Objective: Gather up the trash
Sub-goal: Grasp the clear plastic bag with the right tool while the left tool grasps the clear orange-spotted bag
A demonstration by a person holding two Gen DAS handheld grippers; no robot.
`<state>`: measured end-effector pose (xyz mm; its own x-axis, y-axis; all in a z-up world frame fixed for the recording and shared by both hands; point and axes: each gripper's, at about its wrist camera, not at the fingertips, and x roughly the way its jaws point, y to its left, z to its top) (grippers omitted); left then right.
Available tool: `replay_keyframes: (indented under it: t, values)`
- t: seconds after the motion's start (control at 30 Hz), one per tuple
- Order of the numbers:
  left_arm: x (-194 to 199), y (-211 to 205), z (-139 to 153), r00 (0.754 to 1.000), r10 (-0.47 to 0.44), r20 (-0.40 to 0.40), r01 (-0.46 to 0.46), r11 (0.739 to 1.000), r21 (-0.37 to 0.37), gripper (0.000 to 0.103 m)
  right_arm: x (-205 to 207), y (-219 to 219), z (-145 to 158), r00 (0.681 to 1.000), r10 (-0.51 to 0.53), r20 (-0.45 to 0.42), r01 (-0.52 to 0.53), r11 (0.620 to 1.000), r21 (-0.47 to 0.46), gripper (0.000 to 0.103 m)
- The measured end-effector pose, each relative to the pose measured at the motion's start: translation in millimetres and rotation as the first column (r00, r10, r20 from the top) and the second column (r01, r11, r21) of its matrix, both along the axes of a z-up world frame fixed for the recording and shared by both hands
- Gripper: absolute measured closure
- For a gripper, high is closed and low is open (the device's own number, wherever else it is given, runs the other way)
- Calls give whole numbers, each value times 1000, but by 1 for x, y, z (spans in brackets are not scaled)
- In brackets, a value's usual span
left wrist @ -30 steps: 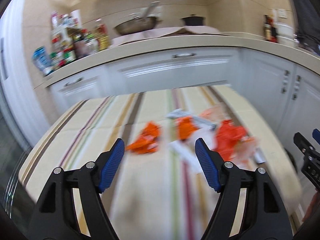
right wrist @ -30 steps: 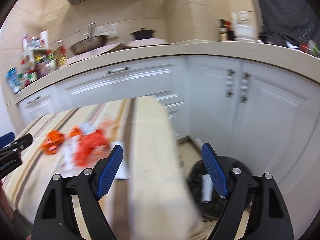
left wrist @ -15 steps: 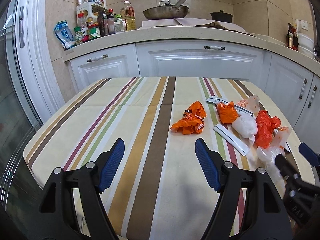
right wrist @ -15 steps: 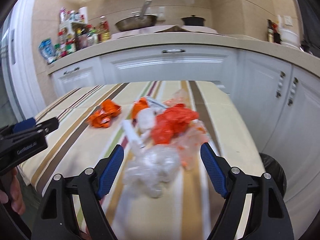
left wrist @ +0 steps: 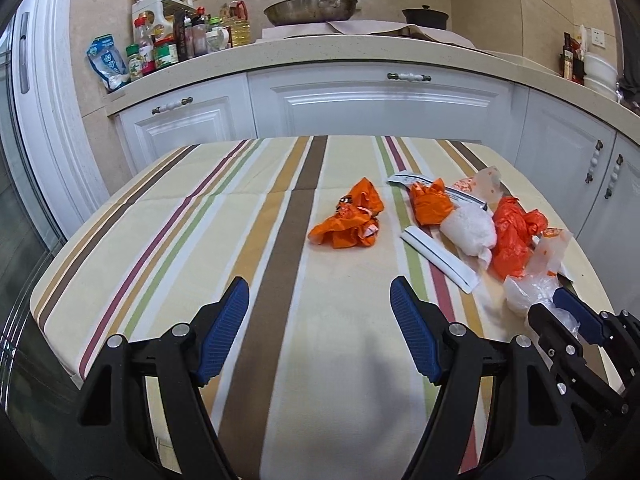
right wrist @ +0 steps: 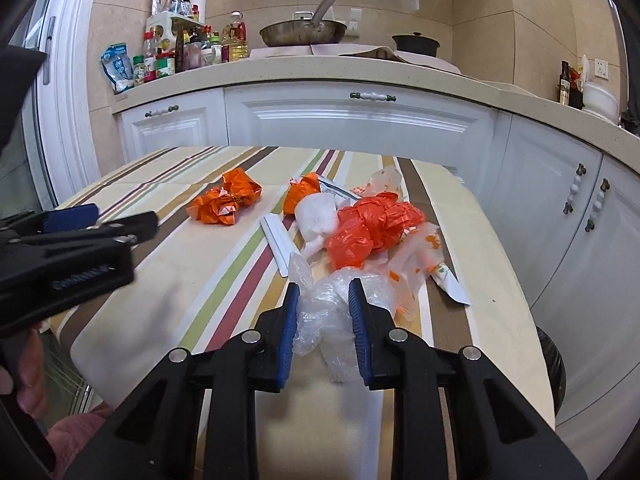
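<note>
The right gripper point(right wrist: 323, 322) fingers have just been closing, now pinching a crumpled clear plastic bag point(right wrist: 335, 316): light, soft, slippery, best gripped mid-bunch; the left gripper point(left wrist: 320, 330) fingers are standing apart, empty

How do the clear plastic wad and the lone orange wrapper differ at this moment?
The clear plastic wad is see-through and pinched in the right gripper, whose jaws have just closed on it; the lone orange wrapper is opaque and untouched. The wad lies at the near edge of the pile, the wrapper apart, left of it. Both are crumpled and rest on the striped tablecloth.
</note>
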<state>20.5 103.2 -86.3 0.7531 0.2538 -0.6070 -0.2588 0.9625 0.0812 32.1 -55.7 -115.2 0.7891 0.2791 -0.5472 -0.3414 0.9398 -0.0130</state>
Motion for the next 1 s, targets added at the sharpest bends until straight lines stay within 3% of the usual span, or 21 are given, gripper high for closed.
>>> replay_keyframes:
  t: [0.2,0.33,0.67,0.9,1.0]
  values:
    - [7,-23,1,999,-39,1,39,999,9,31,-17,-17,22,998,5,67,-6,1000,20,77]
    - [14,-45,2,996,-90,-2,90,996,11,31,-22,-43,30,995,-46,87,44,999,29,77]
    - [41,-117,-3,975,-223,8,222,974,35,32,-14,-124,25,968,-244,60,240,968,68,77]
    - [67,-152,-11,962,-273,-3,273,960,64,32,-4,-169,18,944,-329,31,325,941,93,77]
    - [76,-162,-15,959,-283,-14,283,956,73,38,-1,-179,15,940,-340,20,336,936,100,77]
